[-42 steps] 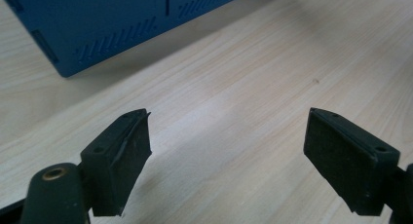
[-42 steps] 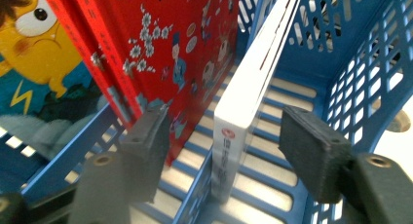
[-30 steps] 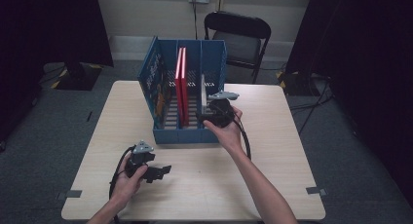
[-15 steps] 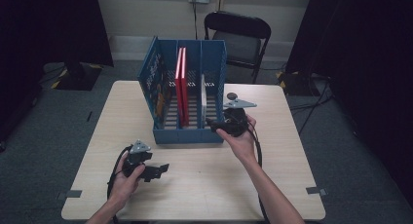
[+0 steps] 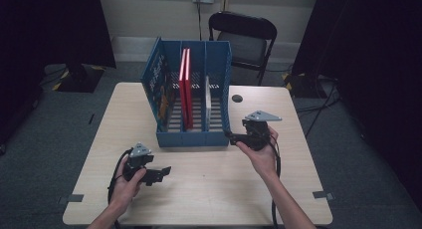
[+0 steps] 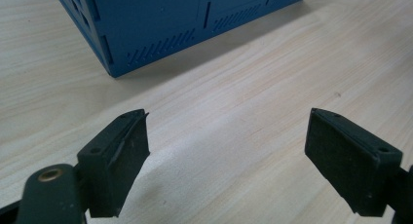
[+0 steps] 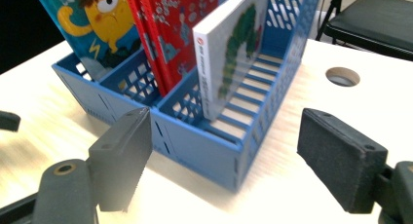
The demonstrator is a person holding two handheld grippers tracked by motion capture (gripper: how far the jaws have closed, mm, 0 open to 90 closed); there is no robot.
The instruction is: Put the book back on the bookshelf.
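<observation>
A blue three-slot file rack [image 5: 194, 134] stands at the middle back of the table. Its left slot holds a blue monster book [image 7: 92, 19], the middle slot red books [image 5: 185, 84], and the right slot a white caterpillar book [image 7: 234, 48], all upright. My right gripper [image 5: 233, 138] hovers just right of the rack's front right corner, pointing at it. Its jaws have just been opening and hold nothing; the rack's corner [image 7: 219, 151] shows beyond the gap. My left gripper [image 5: 166, 170] rests open near the table's front left, aimed at the rack [image 6: 160, 24], with bare wood between its jaws.
The light wooden table [image 5: 214, 189] has a round cable hole [image 5: 237, 98] right of the rack. A black folding chair [image 5: 244, 35] stands behind the table. Dark curtains and grey carpet surround it.
My right gripper has moved from over the rack's right slot to the right, off the rack, and now sits beside its front right corner. The left gripper has stayed put.
</observation>
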